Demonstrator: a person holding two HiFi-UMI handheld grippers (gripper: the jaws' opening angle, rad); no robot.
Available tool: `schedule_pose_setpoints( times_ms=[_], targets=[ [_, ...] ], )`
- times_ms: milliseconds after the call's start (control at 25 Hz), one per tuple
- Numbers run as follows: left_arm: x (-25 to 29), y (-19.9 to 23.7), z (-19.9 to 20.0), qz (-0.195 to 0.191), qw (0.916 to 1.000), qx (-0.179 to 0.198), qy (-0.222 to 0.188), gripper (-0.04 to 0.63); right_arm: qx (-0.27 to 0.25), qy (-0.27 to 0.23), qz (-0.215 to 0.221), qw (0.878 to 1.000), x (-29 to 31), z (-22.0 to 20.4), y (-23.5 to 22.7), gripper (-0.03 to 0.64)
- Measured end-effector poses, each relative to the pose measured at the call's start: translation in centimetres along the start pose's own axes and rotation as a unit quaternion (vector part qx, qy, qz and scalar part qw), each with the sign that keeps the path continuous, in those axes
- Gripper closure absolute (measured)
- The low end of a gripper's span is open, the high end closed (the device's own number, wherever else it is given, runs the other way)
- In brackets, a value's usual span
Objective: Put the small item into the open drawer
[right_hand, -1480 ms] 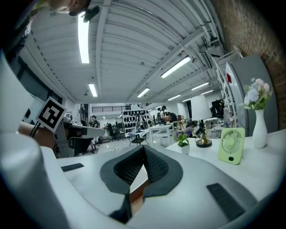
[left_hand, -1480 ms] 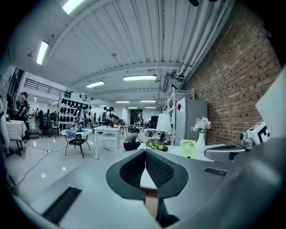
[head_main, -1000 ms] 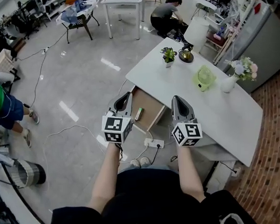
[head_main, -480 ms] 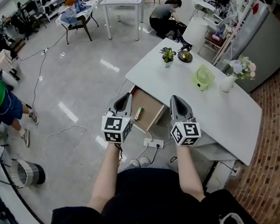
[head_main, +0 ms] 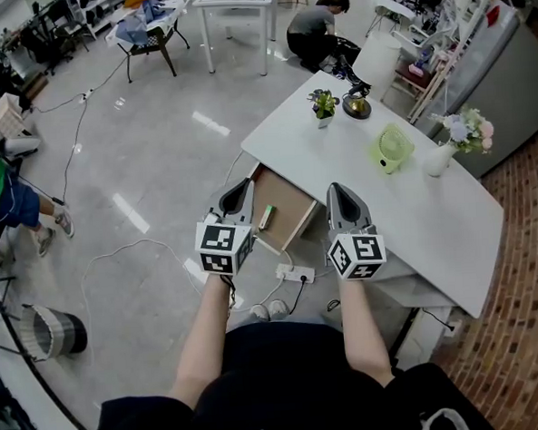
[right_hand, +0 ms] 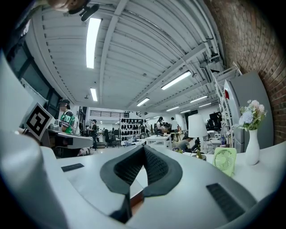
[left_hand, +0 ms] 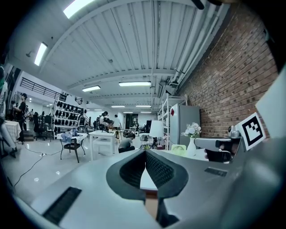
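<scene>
In the head view the wooden drawer point(head_main: 286, 219) stands pulled out from the near side of the white table point(head_main: 405, 212). A small green and white item point(head_main: 266, 217) lies inside it near its left edge. My left gripper point(head_main: 241, 188) hovers above the drawer's left corner, shut and holding nothing. My right gripper point(head_main: 339, 192) hangs over the table edge to the drawer's right, also shut and empty. The left gripper view shows its fingertips point(left_hand: 145, 153) pressed together, and the right gripper view shows the same for the right gripper point(right_hand: 144, 147).
On the table stand a potted plant point(head_main: 323, 104), a green fan point(head_main: 391, 149) and a vase of flowers point(head_main: 449, 149). A power strip point(head_main: 295, 274) and cables lie on the floor below the drawer. A person crouches point(head_main: 315, 29) beyond the table. A brick wall point(head_main: 527, 266) is at right.
Both grippers hold almost still. A person at the far left edge of the floor has shifted.
</scene>
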State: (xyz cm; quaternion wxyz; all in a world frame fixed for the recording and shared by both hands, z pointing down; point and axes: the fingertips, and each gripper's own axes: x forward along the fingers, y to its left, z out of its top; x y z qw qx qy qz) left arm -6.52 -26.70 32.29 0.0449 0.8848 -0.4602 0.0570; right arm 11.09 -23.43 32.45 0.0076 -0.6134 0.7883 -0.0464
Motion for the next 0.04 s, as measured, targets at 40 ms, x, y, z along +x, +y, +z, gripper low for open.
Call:
schedule_pose_setpoints(
  times_ms=[40],
  targets=[
    [0.04,0.06,-0.11,0.000,1.0000,-0.001,0.001,0.572,0.001,0.000,0.000,1.000,0.08,-0.07,0.03,0.617]
  ],
)
